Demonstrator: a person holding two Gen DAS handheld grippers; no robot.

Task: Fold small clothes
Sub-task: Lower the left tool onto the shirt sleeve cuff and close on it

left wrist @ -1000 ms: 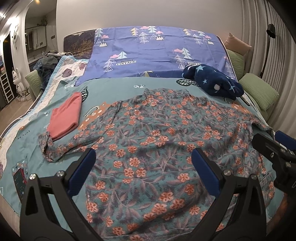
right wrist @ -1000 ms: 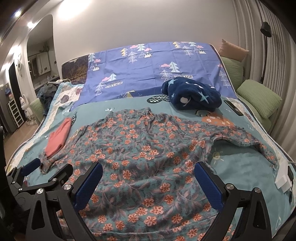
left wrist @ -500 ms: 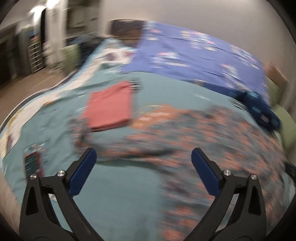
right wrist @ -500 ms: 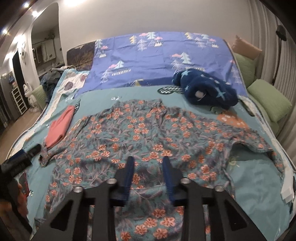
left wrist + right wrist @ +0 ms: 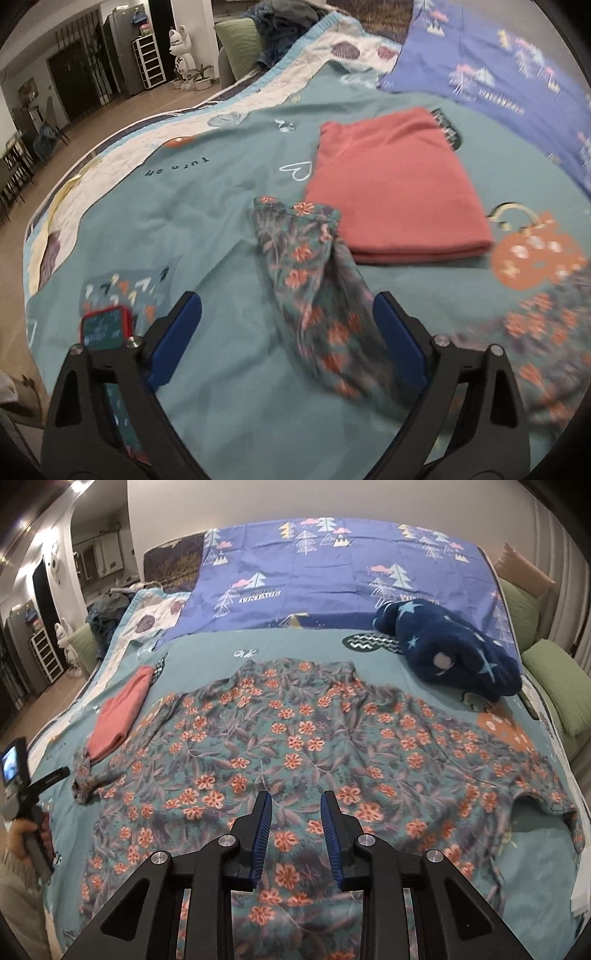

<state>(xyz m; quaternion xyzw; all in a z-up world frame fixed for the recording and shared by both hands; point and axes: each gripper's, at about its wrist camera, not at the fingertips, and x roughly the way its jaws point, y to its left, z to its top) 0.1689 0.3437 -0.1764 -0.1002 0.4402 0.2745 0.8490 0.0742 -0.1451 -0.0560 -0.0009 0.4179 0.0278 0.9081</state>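
Note:
A teal floral shirt [image 5: 314,746] lies spread flat on the bed with both sleeves out. Its left sleeve [image 5: 314,291] lies crumpled in the left wrist view, its cuff by a folded red garment [image 5: 395,188]. My left gripper [image 5: 286,328] is open, its blue pads on either side of the sleeve and just above it. My right gripper [image 5: 295,834] hovers over the shirt's lower middle, jaws narrowed to a small gap with nothing between them. The left gripper also shows at the left edge of the right wrist view [image 5: 44,779].
The folded red garment [image 5: 122,716] lies left of the shirt. A dark blue star-print fleece [image 5: 450,653] sits at the back right. A red-cased phone [image 5: 105,326] lies near the bed's left edge. Green pillows [image 5: 554,672] line the right side.
My left gripper swung left from the shirt's body to the left sleeve and stayed open. My right gripper's jaws closed from wide open to a narrow gap over the shirt.

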